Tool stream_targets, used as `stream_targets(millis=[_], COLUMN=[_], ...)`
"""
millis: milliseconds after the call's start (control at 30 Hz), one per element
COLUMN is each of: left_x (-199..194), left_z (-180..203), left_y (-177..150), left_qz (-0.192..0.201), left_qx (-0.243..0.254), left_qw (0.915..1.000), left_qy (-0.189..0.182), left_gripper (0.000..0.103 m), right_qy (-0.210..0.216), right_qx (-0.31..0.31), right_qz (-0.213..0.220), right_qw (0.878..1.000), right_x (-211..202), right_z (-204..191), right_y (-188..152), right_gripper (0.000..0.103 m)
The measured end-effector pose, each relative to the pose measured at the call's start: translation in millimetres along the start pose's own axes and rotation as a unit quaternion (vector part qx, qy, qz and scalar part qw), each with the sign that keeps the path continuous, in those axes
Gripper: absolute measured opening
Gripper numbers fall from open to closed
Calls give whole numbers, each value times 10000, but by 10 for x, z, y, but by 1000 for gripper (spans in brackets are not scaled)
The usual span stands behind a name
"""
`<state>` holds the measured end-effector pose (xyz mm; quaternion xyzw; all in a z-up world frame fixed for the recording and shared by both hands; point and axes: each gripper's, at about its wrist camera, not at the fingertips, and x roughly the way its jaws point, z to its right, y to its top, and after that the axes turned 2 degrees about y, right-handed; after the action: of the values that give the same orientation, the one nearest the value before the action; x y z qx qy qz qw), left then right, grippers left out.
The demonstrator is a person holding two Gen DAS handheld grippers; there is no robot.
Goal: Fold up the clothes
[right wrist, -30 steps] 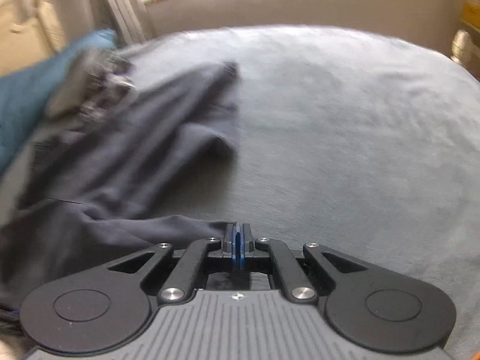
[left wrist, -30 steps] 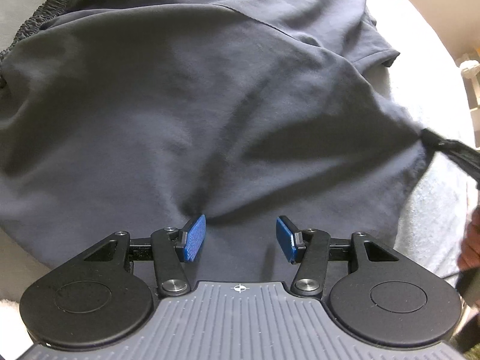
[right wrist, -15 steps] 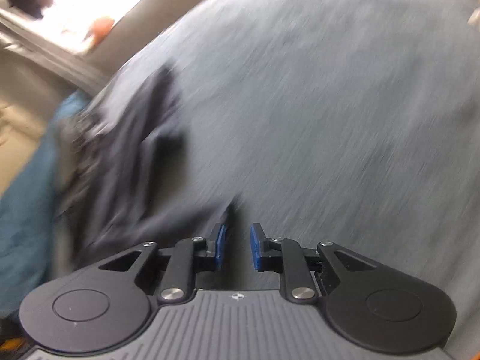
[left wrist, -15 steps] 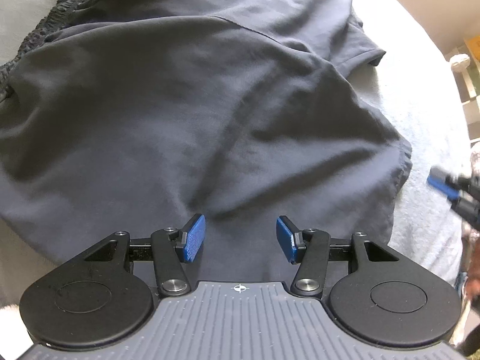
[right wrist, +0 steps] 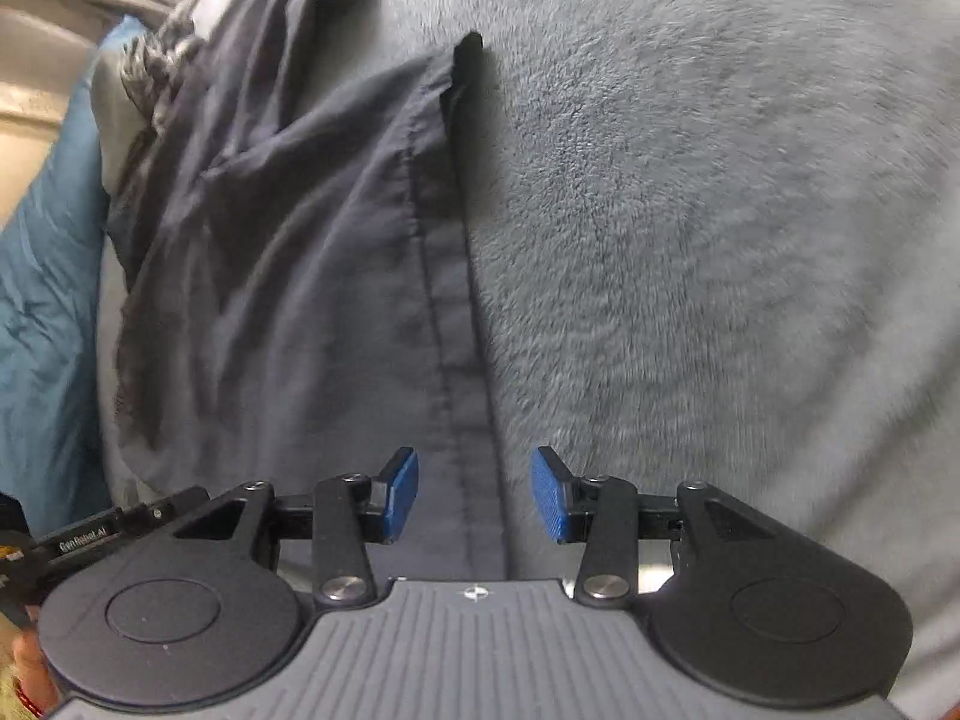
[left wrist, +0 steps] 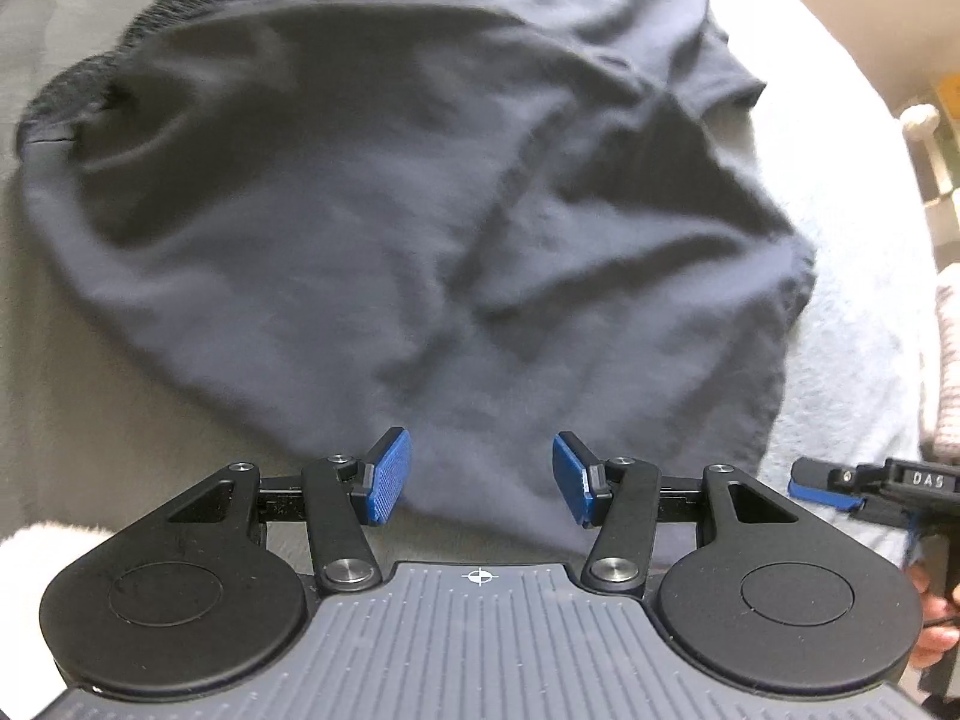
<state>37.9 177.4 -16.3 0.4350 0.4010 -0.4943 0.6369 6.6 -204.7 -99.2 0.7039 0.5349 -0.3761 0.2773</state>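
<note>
Garment first: dark navy piece, probably shorts given the gathered waistband at far left, though the blur leaves that uncertain. It lies spread on the grey fleece blanket, rumpled, with diagonal creases through the middle and a lifted fold at the far right corner.

Step in hand, as I read it: regrip for the first fold. Right gripper has just been opening; its jaws now stand about half apart, straddling the stitched hem from above, pads not pressing on cloth. Left gripper is likewise half open, hovering over the near edge of the fabric, nothing pinched.

To do it well:
- Flatten the centre creases before folding, or they get locked in.
- Right side: drop onto the hem, take both layers, close fully. Thin slippery cloth will likely slide out of a shallow bite.
- Left side: grab the near edge at a matching point so the fold line runs straight.
- Lift both together, carry across, lay hem onto opposite edge.

Around:
- Teal fabric sits beside the garment on its far left in the right view; keep the fold off it.
- Fleece pile may drag the cloth, so lift rather than slide.
- The two grippers sit close together at the near right corner; mind a clash.
- Pale knob at the right edge is well clear.
</note>
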Motion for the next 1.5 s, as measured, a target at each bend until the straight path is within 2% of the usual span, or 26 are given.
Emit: stream_targets(millis=[100,167,300,367,533,633,700,867,1000,1033,1167,1233,1333,1400,1500], left_x=[-101,-104,-5,43,77,74,83,-2,-66,-87,-189,-273,-495,-662,-752], left_z=[-121,-192,-324,-377,-477,-520,-552,-671,-761,-773,-826,-877,-961,-980,-926], left_y=[-23,-44,-82,-108,-174,-223,-253,-298,-285,-266,-167,-90,107,258,466], left_qz=[28,83,85,78,-17,-4,-46,-59,-72,-54,29,77,350,616,798], left_qx=[-38,-1,62,11,-210,-264,-301,-412,-555,-569,-631,-695,-729,-603,-213], left_qw=[10000,9999,9999,9999,9993,9988,9984,9971,9964,9964,9963,9958,9948,9947,9960], left_qy=[-41,-116,-124,-124,-308,-418,-478,-636,-632,-621,-580,-584,-620,-567,-343], left_gripper=[52,52,52,52,52,52,52,52,52,52,52,52,52,52,52], right_qy=[196,171,-195,-303,-172,-167,-221,-525,-544,-544,-755,-936,-1027,-973,-748], right_qx=[562,750,1070,1314,1636,1659,1559,1165,1267,1358,1529,1477,1159,799,336], right_qz=[-30,-93,-139,-146,32,59,171,513,307,200,-188,-239,172,565,987], right_qw=[9982,9970,9940,9908,9864,9860,9874,9905,9900,9890,9852,9843,9878,9904,9917], right_x=[-31,22,216,312,323,352,340,144,161,191,222,156,-172,-451,-599], right_z=[33,23,43,70,62,25,2,-131,-78,-43,52,5,-178,-350,-625], right_y=[-139,-197,-313,-371,-495,-601,-676,-782,-737,-733,-775,-770,-682,-580,-355], right_gripper=[45,45,59,59,57,32,4,4,6,7,26,28,28,29,29])
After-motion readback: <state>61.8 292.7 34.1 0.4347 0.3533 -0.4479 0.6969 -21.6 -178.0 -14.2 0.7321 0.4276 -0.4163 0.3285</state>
